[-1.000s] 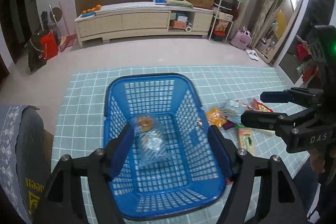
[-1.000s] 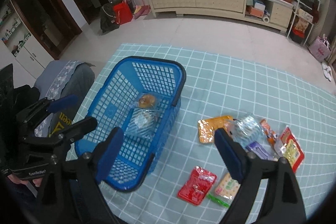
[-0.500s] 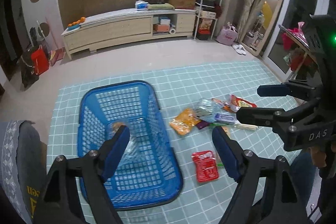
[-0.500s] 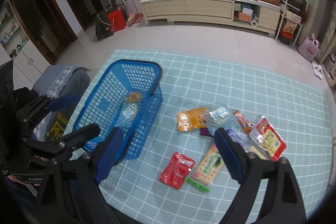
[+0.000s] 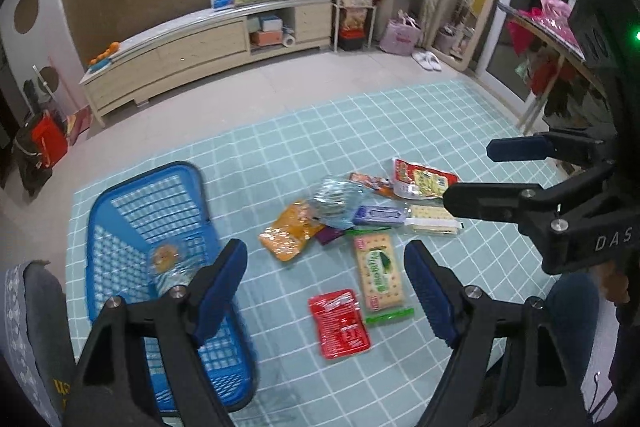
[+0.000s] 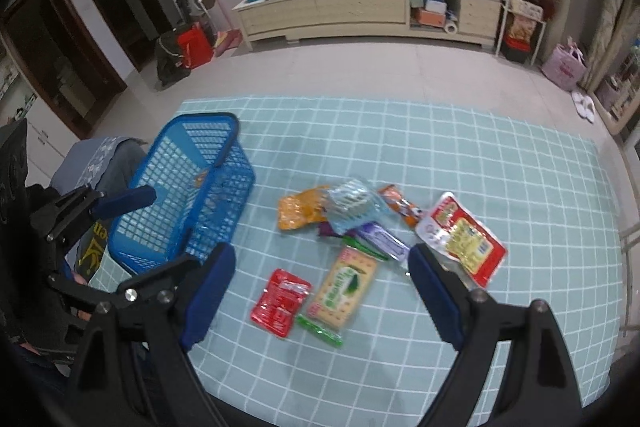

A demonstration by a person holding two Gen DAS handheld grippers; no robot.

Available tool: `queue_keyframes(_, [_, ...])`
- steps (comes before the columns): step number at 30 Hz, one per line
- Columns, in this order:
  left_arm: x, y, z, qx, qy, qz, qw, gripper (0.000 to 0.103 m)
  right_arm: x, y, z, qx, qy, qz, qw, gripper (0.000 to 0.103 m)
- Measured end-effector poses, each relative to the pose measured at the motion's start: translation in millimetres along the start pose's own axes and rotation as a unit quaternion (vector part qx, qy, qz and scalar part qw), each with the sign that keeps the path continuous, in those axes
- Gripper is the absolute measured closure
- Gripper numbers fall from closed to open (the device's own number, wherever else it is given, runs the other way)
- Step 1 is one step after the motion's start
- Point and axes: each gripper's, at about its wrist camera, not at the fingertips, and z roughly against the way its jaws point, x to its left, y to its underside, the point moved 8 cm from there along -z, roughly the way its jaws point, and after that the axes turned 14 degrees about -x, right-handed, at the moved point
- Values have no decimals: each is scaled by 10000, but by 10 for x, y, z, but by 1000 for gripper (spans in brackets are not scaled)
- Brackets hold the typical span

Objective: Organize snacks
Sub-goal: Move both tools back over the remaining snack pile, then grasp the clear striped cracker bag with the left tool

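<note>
A blue plastic basket [image 5: 148, 195] stands on the left of the teal checked tablecloth [image 5: 400, 123], with a clear cookie bag [image 5: 164, 259] lying inside. To its right lies a pile of snacks: a red packet [image 5: 338, 323], a cracker pack [image 5: 378, 271], an orange packet [image 5: 288, 231] and a red-yellow packet [image 5: 420, 179]. My left gripper [image 5: 326, 275] hangs open above the red packet, with nothing between its fingers. My right gripper [image 6: 320, 267] is open above the cracker pack [image 6: 346, 287] and holds nothing. From that side the basket [image 6: 188, 187] is at the left.
A grey cushioned chair [image 5: 24, 307] stands at the table's left edge. A person's jeans-clad leg [image 5: 572, 307] is at the near right edge. A green stick packet [image 5: 390, 315] lies by the cracker pack. Beyond the table's far edge are bare floor and a low cabinet [image 5: 200, 47].
Both grippers have swung right, from over the basket to over the snack pile. The cookie bag stays in the basket. The left jaws stand a little wider than before.
</note>
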Motion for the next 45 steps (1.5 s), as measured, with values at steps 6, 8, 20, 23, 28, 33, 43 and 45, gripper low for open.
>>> queue_keyframes(6, [-180, -11, -310, 285, 165, -168, 9993, 24, -357, 95, -61, 167, 139, -177, 9996, 12])
queue_keyframes(8, [-217, -24, -431, 385, 219, -243, 9987, 24, -457, 106, -85, 209, 136, -230, 9994, 12])
queue_keyframes(20, [-207, -72, -1064, 911, 487, -557, 9931, 24, -881, 191, -414, 491, 223, -362, 9979, 12])
queue_keyframes(23, [-176, -74, -1225, 1017, 489, -622, 9917, 24, -980, 224, -532, 568, 238, -395, 9973, 12])
queue_keyframes(28, [-132, -2, -1495, 1295, 471, -816, 9871, 24, -1152, 281, -757, 699, 221, -543, 9958, 12])
queue_keyframes(33, [-119, 99, -1728, 1513, 630, -759, 9836, 24, -1209, 339, -939, 751, 77, -563, 9956, 12])
queue_keyframes(43, [-86, 219, -2078, 1729, 650, -1189, 9756, 24, -1238, 474, -1187, 814, -58, -447, 9957, 12])
queue_keyframes(45, [-64, 248, -2147, 1773, 651, -1174, 9750, 24, -1245, 496, -1214, 823, -88, -420, 9957, 12])
